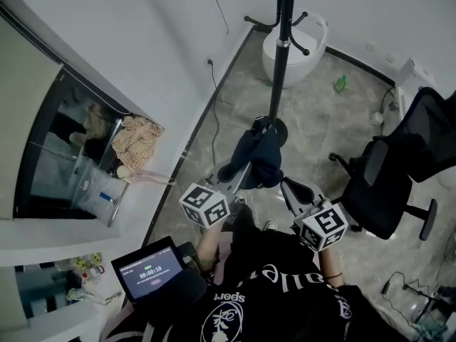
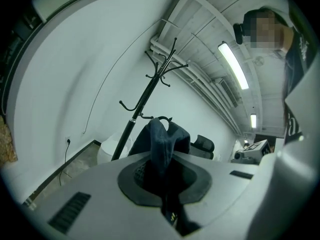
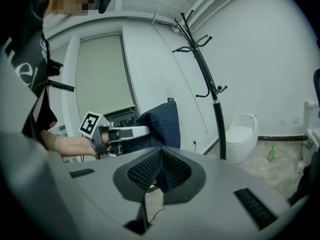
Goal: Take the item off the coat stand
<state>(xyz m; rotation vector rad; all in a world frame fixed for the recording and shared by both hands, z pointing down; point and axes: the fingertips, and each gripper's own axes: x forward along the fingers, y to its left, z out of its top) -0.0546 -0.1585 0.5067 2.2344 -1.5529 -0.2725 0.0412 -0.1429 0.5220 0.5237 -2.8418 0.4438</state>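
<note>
The dark blue garment (image 1: 260,155) hangs in the air in front of the person, apparently clear of the coat stand (image 1: 283,41), whose hooks look bare. The left gripper (image 2: 165,184) is clenched on a bunched fold of it. The right gripper (image 3: 160,176) has its jaws together, seemingly nipping a thin edge of the same cloth, though that is hard to confirm. The lifting-off step looks done. The next move calls for drawing the garment back from the pole with both grips kept firm, so that no trailing cloth catches a lower hook.
</note>
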